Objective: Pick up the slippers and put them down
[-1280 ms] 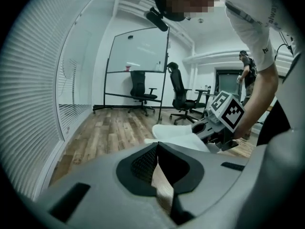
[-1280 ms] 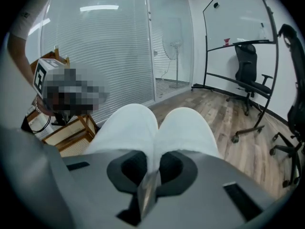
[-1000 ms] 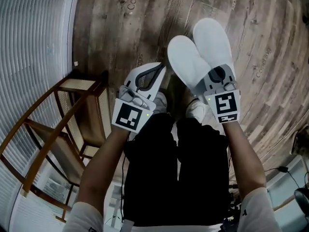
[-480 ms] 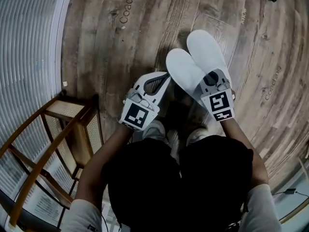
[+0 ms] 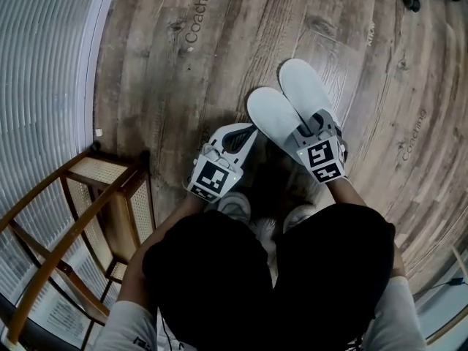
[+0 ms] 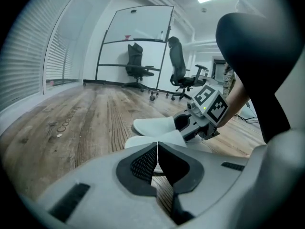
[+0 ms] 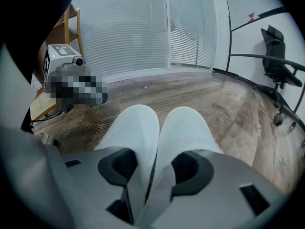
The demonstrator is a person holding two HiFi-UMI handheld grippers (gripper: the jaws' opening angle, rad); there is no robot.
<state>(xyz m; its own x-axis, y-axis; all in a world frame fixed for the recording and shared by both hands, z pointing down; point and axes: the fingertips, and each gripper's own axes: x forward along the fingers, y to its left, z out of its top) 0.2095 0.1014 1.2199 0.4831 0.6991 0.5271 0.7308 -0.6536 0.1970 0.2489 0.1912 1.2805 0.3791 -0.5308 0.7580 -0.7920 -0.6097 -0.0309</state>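
Right gripper view, slippers (image 7: 186, 128) between just-opened jaws of right hand-held gripper (image 7: 153, 163), left hand-held gripper (image 6: 157, 149) clenched

White slippers (image 5: 274, 112); grey-brown wood-grain floor (image 5: 168, 79); black trousers (image 5: 292, 284); tan wooden chair (image 5: 95, 168).

My head view looks from above, steeply down past my own legs, at the wooden floor (image 5: 183, 64). The slippers (image 5: 292, 104) lie near the middle of that frame, well below the lens. The left gripper view sits low, just over the floor. It faces roughly level across the room toward the office chairs (image 6: 178, 66) and catches the slippers close by, from their side. The right gripper view is right behind the slippers' heels, very near, and I see along them toward the blinds (image 7: 124, 27). All three views share the slippers and the planks around them. The head view and right gripper view also share the wooden chair (image 5: 73, 218).
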